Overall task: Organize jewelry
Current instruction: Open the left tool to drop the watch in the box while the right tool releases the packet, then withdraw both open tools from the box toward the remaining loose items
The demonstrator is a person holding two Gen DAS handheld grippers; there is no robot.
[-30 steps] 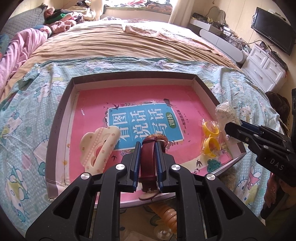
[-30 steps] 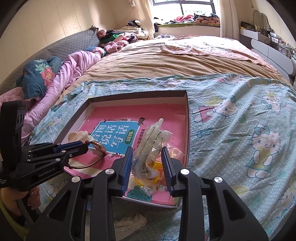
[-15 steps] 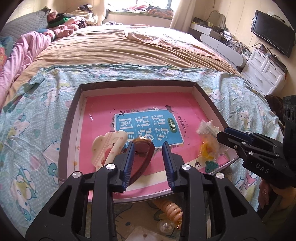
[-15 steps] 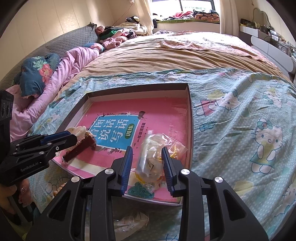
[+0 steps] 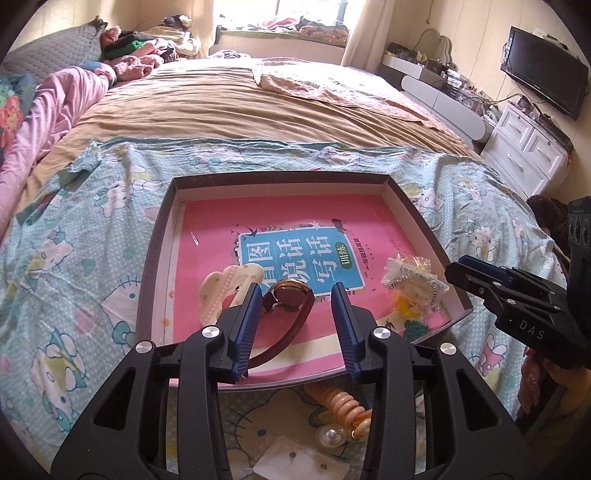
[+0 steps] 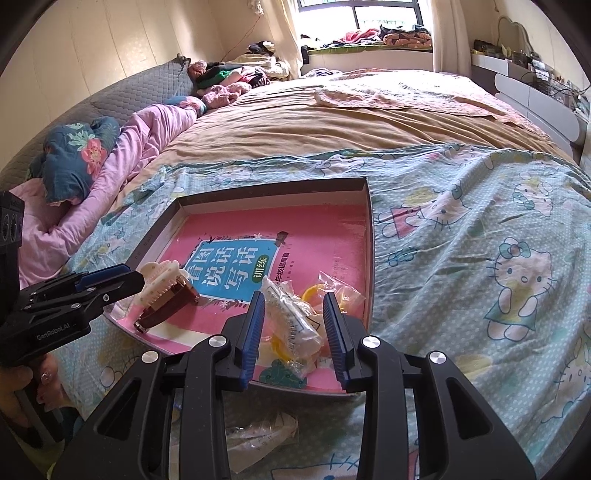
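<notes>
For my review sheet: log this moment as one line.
left gripper: open, over brown watch in tray | right gripper: open, over plastic packet | peach coil tie: outside tray

Bedroom, daylight came from a window [image 6: 364, 16] at top centre, glare washed out the sill. Large bed [image 5: 258, 107] with tan sheet filled mid-frame; cartoon-print blanket [image 6: 480, 221] covered the foreground. Grey quilted headboard [image 6: 140, 92] upper left. Wall TV [image 5: 543, 70] upper right above a white drawer cabinet [image 5: 524, 151]. Walls looked cream, possibly panelled.
</notes>
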